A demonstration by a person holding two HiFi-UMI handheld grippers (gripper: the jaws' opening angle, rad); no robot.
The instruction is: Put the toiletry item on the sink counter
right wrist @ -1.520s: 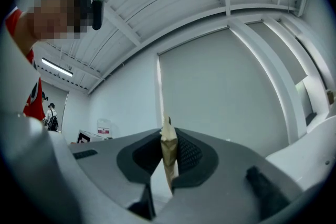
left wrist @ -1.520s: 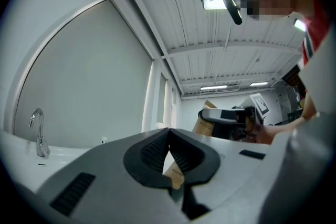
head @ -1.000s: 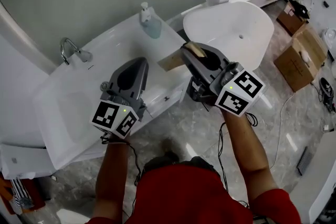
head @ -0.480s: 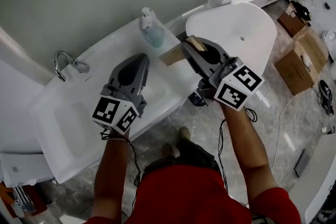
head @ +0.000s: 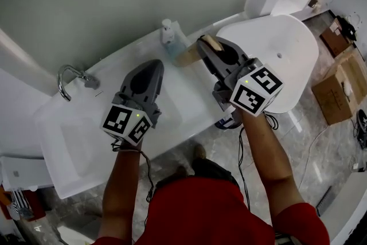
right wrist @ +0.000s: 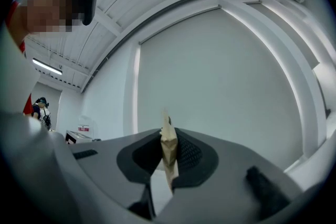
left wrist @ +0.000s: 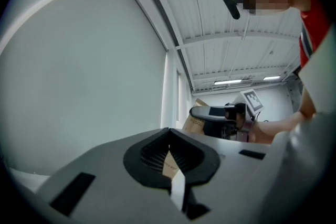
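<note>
The toiletry item is a flat tan carton (head: 191,55); my right gripper (head: 205,46) is shut on one end of it. It hangs over the back of the white sink counter (head: 192,94), its free end close beside a clear soap dispenser (head: 170,36). In the right gripper view the carton (right wrist: 168,153) stands edge-on between the closed pads. My left gripper (head: 152,65) hovers over the counter's middle, jaws together and carrying nothing. The left gripper view shows its jaws (left wrist: 169,138) met at the tip, and the right gripper (left wrist: 223,117) with the carton (left wrist: 192,123) beyond.
A chrome faucet (head: 71,77) stands at the back of the sink basin (head: 74,135) on the left. A white bathtub (head: 289,49) lies to the right, with cardboard boxes (head: 338,89) on the marble floor beyond it. A grey wall backs the counter.
Both grippers have moved in over the counter toward the wall. The carton, earlier off the counter's right end, now hangs beside the soap dispenser. Neither gripper's jaws have changed.
</note>
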